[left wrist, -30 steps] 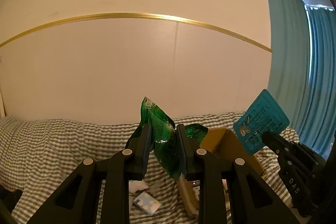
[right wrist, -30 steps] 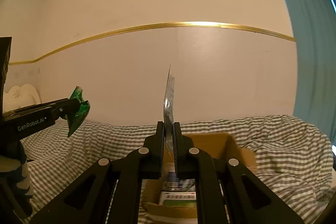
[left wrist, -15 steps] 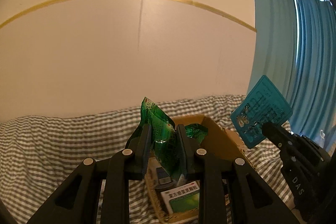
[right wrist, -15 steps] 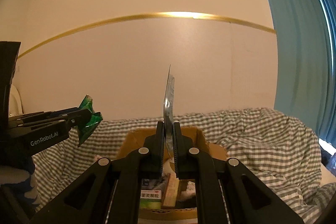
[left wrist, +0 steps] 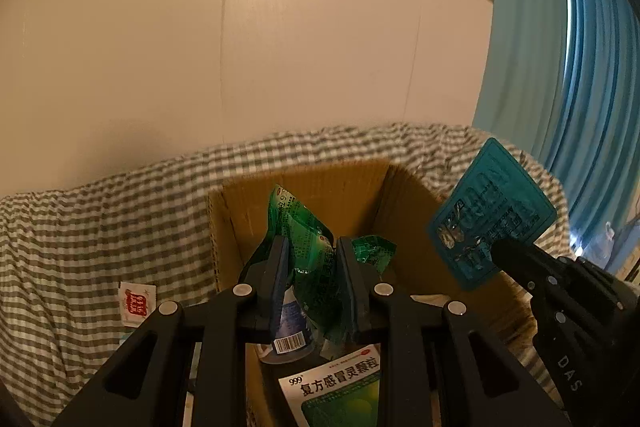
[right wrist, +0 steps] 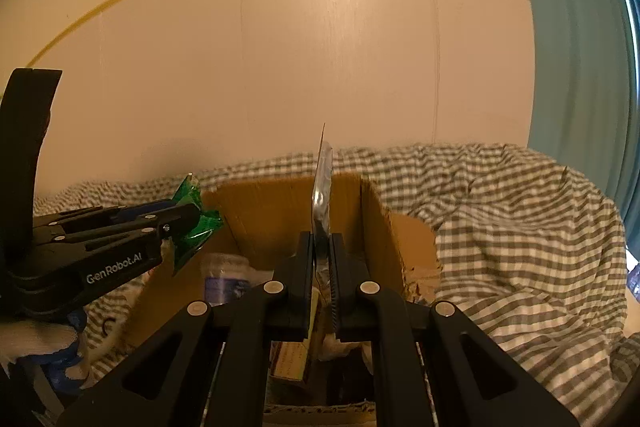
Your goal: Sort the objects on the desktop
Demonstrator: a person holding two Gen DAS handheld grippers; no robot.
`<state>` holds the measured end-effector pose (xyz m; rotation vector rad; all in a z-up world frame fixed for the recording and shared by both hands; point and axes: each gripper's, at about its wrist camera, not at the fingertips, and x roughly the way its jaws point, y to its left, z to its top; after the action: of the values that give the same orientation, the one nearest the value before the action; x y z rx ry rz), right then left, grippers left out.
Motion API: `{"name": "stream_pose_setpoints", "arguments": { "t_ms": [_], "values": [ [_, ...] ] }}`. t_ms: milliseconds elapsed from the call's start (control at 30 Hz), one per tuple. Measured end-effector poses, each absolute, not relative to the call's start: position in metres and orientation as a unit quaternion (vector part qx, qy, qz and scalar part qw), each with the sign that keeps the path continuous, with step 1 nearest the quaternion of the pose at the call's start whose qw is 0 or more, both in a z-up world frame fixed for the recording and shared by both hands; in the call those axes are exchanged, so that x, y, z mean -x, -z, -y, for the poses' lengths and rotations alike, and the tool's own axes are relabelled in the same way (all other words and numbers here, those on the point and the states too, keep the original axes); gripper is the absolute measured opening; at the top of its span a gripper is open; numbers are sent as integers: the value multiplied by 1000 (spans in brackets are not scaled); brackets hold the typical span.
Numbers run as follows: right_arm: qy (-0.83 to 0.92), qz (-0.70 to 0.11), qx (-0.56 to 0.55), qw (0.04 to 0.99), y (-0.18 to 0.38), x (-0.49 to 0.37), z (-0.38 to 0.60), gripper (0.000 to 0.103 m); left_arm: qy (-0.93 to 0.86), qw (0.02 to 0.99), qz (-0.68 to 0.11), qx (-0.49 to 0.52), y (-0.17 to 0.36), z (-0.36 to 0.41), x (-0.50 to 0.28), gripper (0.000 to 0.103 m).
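Grippers hide the box's point(left wrist: 304, 195) contents: left point(left wrist: 310, 259) clamps green wrapper point(left wrist: 308, 239), right point(right wrist: 321, 251) pinches blister card point(right wrist: 322, 195).

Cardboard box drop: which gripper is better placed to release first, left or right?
Probably left. Its fingers hold the green wrapper right over the open cardboard box. The right gripper holds its teal blister card nearer the box's right wall.

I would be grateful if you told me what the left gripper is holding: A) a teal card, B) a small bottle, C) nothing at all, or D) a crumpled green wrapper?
D: the left gripper has its fingers closed on a crumpled green wrapper above the open cardboard box, while the right gripper clamps the teal card.
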<state>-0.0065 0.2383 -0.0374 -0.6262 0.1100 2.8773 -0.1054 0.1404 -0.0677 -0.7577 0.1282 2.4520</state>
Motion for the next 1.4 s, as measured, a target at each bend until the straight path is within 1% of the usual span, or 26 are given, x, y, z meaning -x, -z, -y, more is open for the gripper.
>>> {"name": "stream_pose_setpoints", "arguments": {
  "t_ms": [233, 333, 367, 400, 433, 467, 500, 567, 600, 633, 700, 767, 800, 833, 867, 900, 933, 1000, 1067, 1200, 1233, 1400],
  "values": [
    [-962, -36, 250, 105, 57, 29, -251, 7, -908, 279, -52, 308, 83, -148, 122, 25],
    [-960, -33, 251, 117, 58, 29, -250, 8, -908, 278, -50, 310, 84, -148, 127, 27],
    [-960, -32, 251, 118, 57, 28, -249, 8, -907, 281, -49, 311, 83, -148, 127, 29],
    [-960, -32, 251, 121, 56, 27, -248, 8, -906, 282, -50, 311, 82, -147, 128, 36],
    [-959, -30, 251, 126, 55, 27, -248, 10, -906, 283, -51, 310, 81, -147, 127, 42],
    [-959, -28, 250, 129, 55, 27, -249, 15, -908, 281, -51, 306, 79, -146, 126, 51],
    [-960, -27, 247, 132, 53, 27, -247, 18, -911, 278, -49, 300, 76, -145, 125, 54],
    [-961, -28, 238, 140, 48, 21, -246, 23, -913, 280, -43, 294, 69, -141, 122, 56],
    [-961, -28, 234, 142, 46, 19, -245, 24, -914, 280, -40, 291, 65, -138, 120, 60],
    [-962, -29, 228, 147, 42, 16, -245, 27, -916, 277, -38, 287, 62, -136, 118, 63],
    [-963, -31, 221, 149, 37, 10, -244, 33, -922, 270, -29, 276, 55, -129, 113, 77],
    [-965, -35, 212, 149, 31, 5, -242, 42, -927, 265, -19, 266, 47, -120, 108, 82],
    [-966, -37, 207, 150, 28, 3, -241, 45, -929, 262, -14, 260, 42, -116, 105, 85],
    [-967, -39, 201, 149, 25, 0, -240, 50, -932, 258, -12, 254, 37, -111, 102, 87],
    [-969, -39, 195, 149, 21, -3, -238, 56, -935, 254, -10, 249, 34, -107, 101, 93],
    [-970, -38, 190, 150, 18, -5, -236, 59, -939, 246, -6, 239, 29, -101, 98, 100],
    [-971, -37, 181, 149, 13, -9, -233, 63, -944, 240, -1, 228, 23, -95, 93, 103],
    [-974, -38, 170, 147, 7, -14, -230, 71, -949, 232, 9, 213, 14, -83, 86, 103],
    [-976, -40, 157, 147, 1, -19, -227, 88, -952, 226, 12, 208, 6, -73, 81, 103],
    [-979, -43, 134, 144, -13, -31, -219, 99, -963, 191, 12, 192, -6, -52, 70, 103],
    [-980, -42, 131, 144, -16, -33, -217, 103, -965, 179, 10, 189, -9, -46, 67, 103],
    [-983, -44, 107, 143, -29, -44, -205, 103, -976, 141, -12, 164, -18, -19, 52, 103]
  ]
}}
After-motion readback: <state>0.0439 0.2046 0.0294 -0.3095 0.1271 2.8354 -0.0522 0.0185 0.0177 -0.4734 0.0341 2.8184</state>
